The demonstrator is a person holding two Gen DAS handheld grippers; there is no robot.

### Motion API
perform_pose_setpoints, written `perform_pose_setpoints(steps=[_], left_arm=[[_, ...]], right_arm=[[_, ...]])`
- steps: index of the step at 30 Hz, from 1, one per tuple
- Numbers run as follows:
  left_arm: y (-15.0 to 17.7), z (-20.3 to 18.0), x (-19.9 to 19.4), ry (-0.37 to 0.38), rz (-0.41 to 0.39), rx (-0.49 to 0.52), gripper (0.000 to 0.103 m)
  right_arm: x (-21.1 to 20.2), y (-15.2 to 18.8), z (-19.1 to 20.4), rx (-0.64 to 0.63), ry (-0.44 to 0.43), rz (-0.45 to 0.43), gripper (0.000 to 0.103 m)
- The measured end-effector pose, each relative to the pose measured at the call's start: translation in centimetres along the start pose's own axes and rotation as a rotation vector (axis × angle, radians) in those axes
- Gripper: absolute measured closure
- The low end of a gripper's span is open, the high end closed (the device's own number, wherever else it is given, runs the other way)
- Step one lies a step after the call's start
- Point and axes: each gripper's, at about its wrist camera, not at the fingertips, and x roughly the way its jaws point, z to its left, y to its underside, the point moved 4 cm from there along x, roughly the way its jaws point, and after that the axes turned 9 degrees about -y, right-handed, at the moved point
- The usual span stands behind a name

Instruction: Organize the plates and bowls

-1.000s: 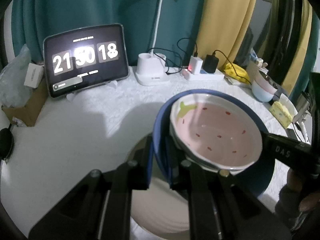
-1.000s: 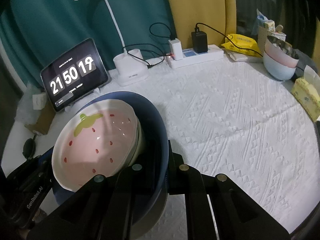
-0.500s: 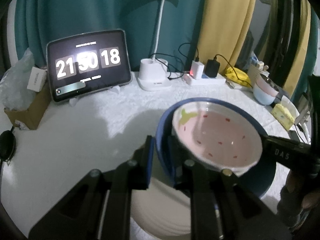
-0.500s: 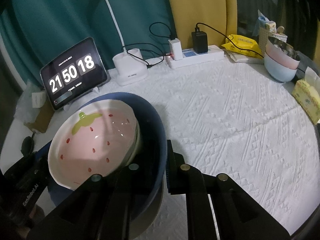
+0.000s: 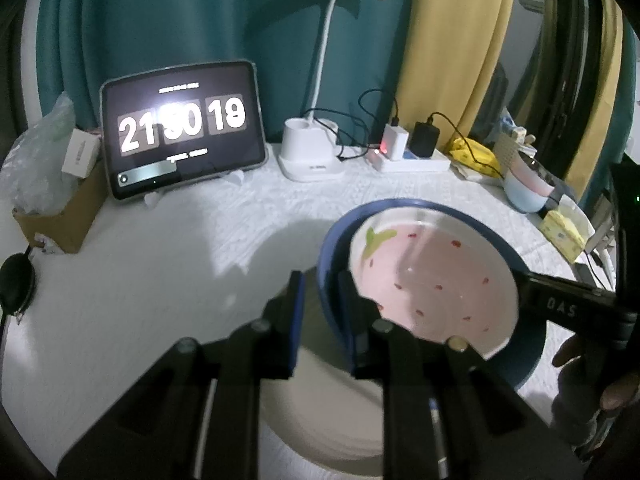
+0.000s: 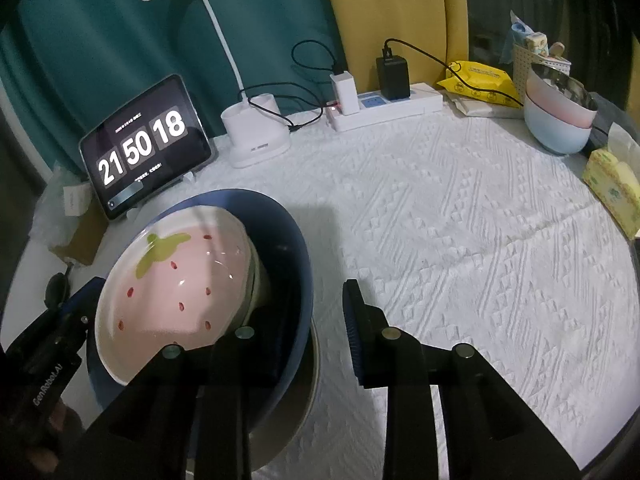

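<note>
Both grippers are letting go of the blue bowl, which sits on a white plate with the strawberry bowl tilted inside. The right gripper is opening, its pads clear of the rim between them. The left gripper is barely parted, also opening around the rim. If either one pulls away while a pad catches that rim, the stack could tip and the strawberry bowl could slide.

Dim, fisheye-warped edges — clock screen glares, perhaps slight blur.

Pink strawberry-print bowl, red seeds, green leaf, white rim; dark blue bowl; white plate; white embossed tablecloth; teal curtain; yellow curtain.
</note>
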Motion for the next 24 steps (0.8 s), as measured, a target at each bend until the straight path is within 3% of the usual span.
perform_pose_setpoints(steps=[15, 19, 24], left_arm=[[0.8, -0.1, -1.4, 0.004, 0.005, 0.001, 0.084], [1.0, -0.2, -1.7, 0.006, 0.001, 0.007, 0.084], [1.0, -0.4, -2.3, 0.007, -0.013, 0.010, 0.084]], right_arm=[[-1.5, 0.5, -0.1, -0.004, -0.006, -0.055, 0.072], [-2.5, 0.0, -0.1, -0.004, -0.016, -0.094, 0.057], [-3.1, 0.0, 0.0, -0.015, -0.005, -0.102, 0.056]])
